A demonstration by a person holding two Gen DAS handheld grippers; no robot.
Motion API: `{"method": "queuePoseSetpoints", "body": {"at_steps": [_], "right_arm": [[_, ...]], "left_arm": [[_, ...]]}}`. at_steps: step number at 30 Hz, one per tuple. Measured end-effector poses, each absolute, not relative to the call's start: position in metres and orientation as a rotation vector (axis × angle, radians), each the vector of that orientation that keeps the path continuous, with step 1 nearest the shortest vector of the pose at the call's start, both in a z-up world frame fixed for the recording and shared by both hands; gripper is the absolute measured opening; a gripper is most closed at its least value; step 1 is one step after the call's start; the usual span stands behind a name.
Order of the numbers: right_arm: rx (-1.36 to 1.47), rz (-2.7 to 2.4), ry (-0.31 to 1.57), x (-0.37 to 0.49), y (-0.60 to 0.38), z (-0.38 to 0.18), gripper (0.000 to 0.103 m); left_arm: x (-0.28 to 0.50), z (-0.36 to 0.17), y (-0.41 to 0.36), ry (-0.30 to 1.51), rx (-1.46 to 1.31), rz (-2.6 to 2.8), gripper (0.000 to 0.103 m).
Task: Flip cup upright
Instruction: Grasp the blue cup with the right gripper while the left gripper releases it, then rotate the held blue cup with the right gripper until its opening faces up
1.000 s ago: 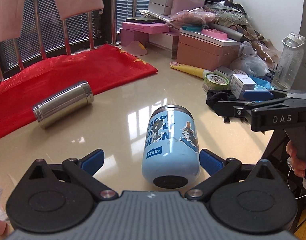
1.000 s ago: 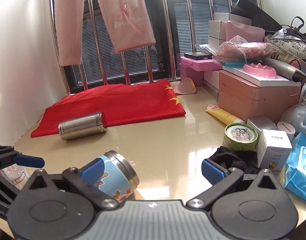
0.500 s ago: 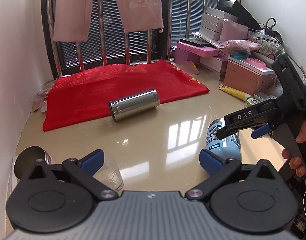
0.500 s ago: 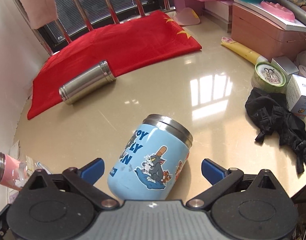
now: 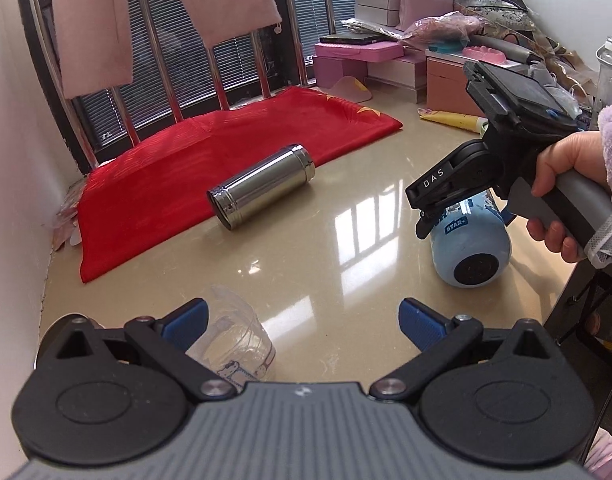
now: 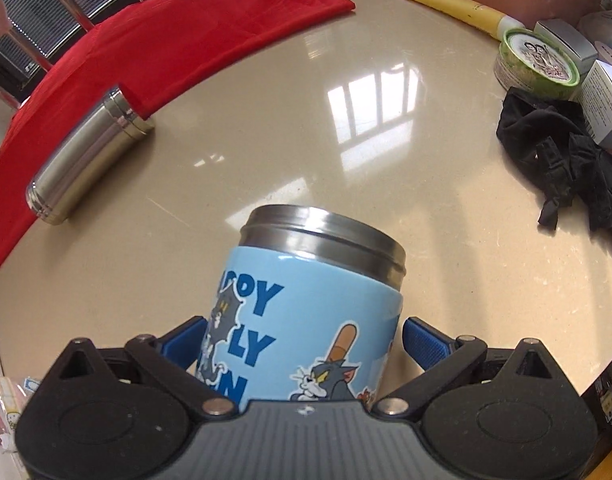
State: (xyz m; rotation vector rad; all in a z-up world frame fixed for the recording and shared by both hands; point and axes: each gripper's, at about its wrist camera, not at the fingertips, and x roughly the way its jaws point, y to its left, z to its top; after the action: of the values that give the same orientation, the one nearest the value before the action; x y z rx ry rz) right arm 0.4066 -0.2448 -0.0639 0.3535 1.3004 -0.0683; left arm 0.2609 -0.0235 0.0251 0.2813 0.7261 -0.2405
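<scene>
Right hand-held gripper [image 6: 303, 340] has dropped over the lying blue cup [image 6: 314, 320], fingers spread astride, not clamped (grasp looks imminent). Left hand-held gripper [image 5: 301, 322] has backed off, open, empty.

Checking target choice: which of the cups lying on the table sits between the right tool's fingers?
The light-blue cartoon-printed cup, steel-rimmed; the plain silver steel cylinder cup lies apart by the red cloth.

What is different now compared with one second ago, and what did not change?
The right hand-held gripper moved over to the blue cup and now straddles it, jaws open. The left hand-held gripper backed off it leftward, open. The cup is on its side as before; the steel flask stayed put.
</scene>
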Motion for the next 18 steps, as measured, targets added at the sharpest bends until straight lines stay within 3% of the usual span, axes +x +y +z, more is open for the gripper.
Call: {"method": "queuePoseSetpoints", "body": {"at_steps": [6,10,18], "right_arm": [[0.371,-0.075,1.330,0.416,-0.250,-0.066,0.091],[0.304,0.017,1.343,0.420,-0.245,-0.062,0.091],[-0.223,0.289,1.263,0.404,-0.198,-0.035,0.090]], "left_arm": [[0.265,0.021,-0.022,0.733,0.254,-0.258,0.103],[0.266,0.018,-0.019,0.745,0.230,-0.254,0.103],[0.268,0.020,-0.023,0.749,0.197,-0.236,0.103]]}}
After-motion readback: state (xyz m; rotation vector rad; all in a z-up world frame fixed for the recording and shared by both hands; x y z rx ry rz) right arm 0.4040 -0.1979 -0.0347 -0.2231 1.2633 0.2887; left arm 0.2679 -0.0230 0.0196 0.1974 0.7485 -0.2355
